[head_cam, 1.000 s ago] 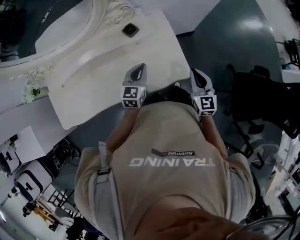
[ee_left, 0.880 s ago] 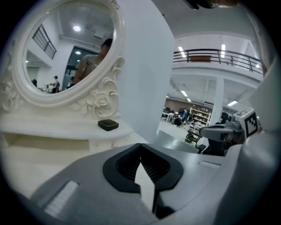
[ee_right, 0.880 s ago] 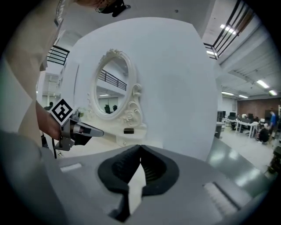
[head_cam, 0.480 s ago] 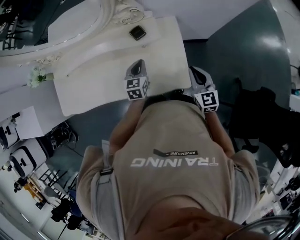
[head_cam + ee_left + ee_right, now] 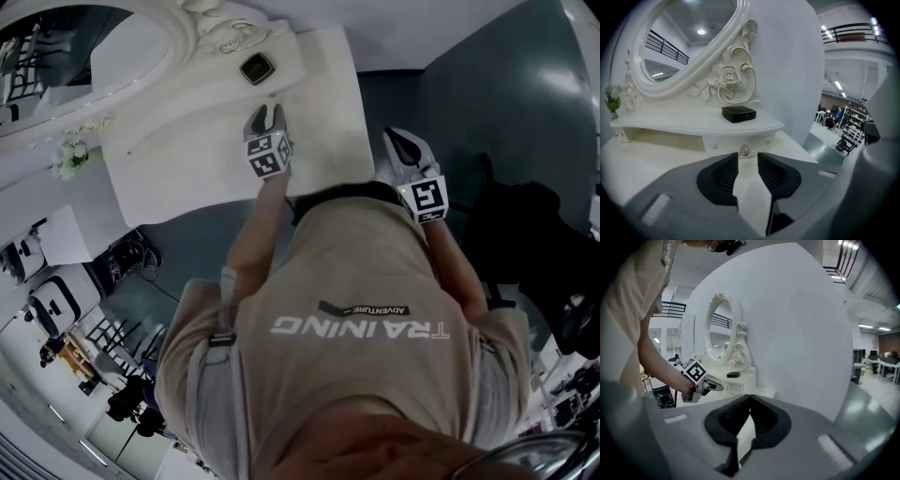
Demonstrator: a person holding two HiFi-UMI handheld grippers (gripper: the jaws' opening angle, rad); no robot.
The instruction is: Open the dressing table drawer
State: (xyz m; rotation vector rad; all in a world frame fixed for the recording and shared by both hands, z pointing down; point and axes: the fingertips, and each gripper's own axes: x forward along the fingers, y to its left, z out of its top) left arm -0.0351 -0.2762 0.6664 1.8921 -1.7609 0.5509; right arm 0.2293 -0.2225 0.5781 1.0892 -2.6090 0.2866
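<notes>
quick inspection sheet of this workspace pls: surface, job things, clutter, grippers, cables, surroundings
surface: white dressing table top, with a raised shelf at the back
job's things: drawer under the shelf looks shut; its knob untouched
clutter: black box and small plant on the shelf
grippers: left gripper jaws open, just been opening, nothing between them, lined up on the knob; right gripper jaws together, empty, held off to the side
cables: what looks like a tangle of leads on the floor beside the table
surroundings: oval mirror in a carved frame, white wall, dark floor
</notes>
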